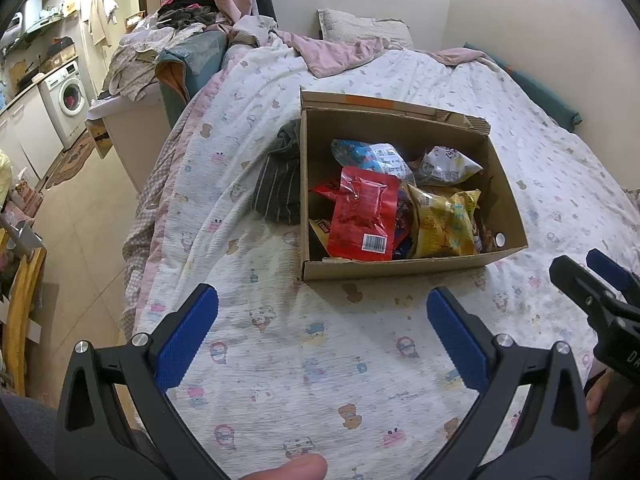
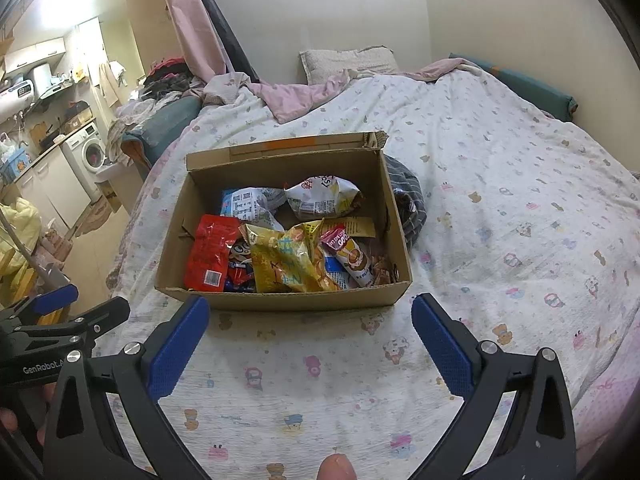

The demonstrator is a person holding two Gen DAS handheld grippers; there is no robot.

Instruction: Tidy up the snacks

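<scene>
Sitting on the bed [image 2: 500, 184], the cardboard box [image 2: 280, 292] holds the snacks: a red packet [image 2: 210, 252] at one side, a yellow bag [image 2: 288, 260] next to it, a white bag [image 2: 324, 196] toward the far wall. A striped dark cloth [image 2: 408, 204] lies bunched against the box's side. Both the left gripper [image 1: 322, 320] and the right gripper [image 2: 310, 332] hover just short of the box, jaws spread wide and holding nothing. Beyond the box a pillow [image 2: 348, 62] leans at the wall.

- Cardboard box [image 2: 280, 294] — matt brown, torn rough at its edges.
- Red snack packet [image 1: 362, 216] and yellow snack bag [image 2: 288, 260] — glossy, crinkled plastic film.
- Bedsheet [image 1: 320, 360]: soft crinkle-textured printed cloth.
- Gripper pads [image 2: 178, 346]: blue, finely ribbed; black matt frames.
</scene>
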